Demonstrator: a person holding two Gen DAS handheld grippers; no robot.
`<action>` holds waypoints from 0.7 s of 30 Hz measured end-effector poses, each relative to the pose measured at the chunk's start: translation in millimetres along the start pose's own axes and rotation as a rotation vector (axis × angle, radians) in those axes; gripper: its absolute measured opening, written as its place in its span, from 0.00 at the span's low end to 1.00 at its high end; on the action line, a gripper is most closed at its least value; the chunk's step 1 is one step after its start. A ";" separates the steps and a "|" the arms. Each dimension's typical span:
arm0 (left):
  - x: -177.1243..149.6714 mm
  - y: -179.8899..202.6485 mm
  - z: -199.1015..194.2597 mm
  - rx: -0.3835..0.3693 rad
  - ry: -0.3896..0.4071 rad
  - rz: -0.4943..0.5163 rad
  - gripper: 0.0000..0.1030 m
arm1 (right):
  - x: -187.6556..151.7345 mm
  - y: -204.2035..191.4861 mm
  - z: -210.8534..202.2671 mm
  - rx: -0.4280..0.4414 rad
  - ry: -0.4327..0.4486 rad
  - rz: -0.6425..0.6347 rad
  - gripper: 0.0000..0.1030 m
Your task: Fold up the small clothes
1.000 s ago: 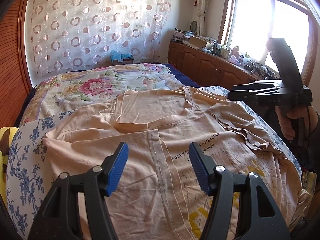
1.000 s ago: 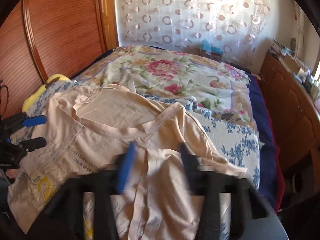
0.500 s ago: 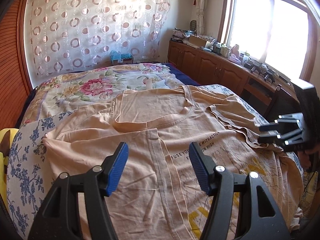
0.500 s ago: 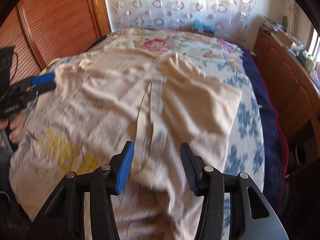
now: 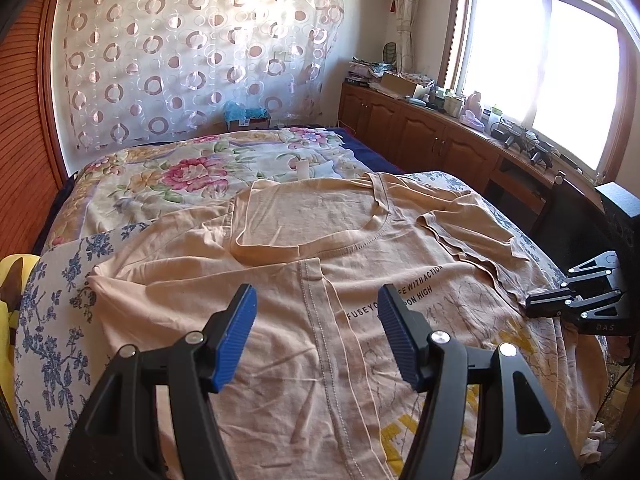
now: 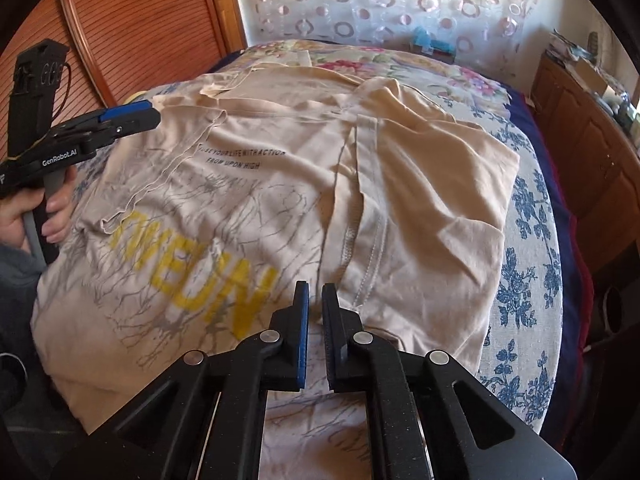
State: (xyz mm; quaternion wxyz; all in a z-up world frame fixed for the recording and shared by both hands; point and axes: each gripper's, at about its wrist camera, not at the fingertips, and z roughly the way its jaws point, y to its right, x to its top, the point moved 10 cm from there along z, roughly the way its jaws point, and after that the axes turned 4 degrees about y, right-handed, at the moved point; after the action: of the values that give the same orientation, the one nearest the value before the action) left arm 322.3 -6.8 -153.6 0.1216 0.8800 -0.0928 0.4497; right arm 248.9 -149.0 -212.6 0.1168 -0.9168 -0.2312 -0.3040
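A peach T-shirt [image 5: 320, 240] with yellow print lies spread on the bed, both sides folded inward. My left gripper [image 5: 316, 300] hovers over its left folded flap, open, with nothing between the blue pads. In the right wrist view the same left gripper [image 6: 148, 116] is at the T-shirt's [image 6: 260, 184] far left edge, held by a hand [image 6: 48, 208]. My right gripper [image 6: 316, 292] points down at the folded right flap near the yellow letters, jaws shut on a pinch of cloth. From the left wrist, the right gripper [image 5: 530, 309] meets the sleeve's corner.
The bed carries a floral quilt [image 5: 180, 172] at the back and a blue-flowered sheet [image 6: 532, 240] under the shirt. Wooden cabinets [image 5: 420, 136] with clutter run along the right under a window. A wooden slatted door [image 6: 140, 20] stands on the left, with a yellow item [image 5: 10, 280] beside the bed.
My right gripper came down from above the bed to the shirt's right flap and its jaws closed there. The left gripper stayed where it was, still open.
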 end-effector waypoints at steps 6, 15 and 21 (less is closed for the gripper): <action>-0.6 -4.4 1.0 0.016 -0.003 -0.006 0.61 | 20.0 16.3 -7.1 -0.066 0.059 0.012 0.12; 4.1 -25.2 -1.6 0.104 0.021 -0.035 0.61 | 61.2 99.2 5.6 -0.226 0.162 0.089 0.66; 6.9 -50.2 -5.4 0.141 0.023 -0.084 0.61 | 68.8 141.9 32.1 -0.266 0.138 0.116 0.66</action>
State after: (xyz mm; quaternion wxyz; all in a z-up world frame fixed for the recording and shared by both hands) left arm 335.9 42.3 -151.6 0.0790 0.8841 -0.0225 0.4599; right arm 384.0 -236.2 -206.3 0.0275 -0.9130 -0.1270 -0.3868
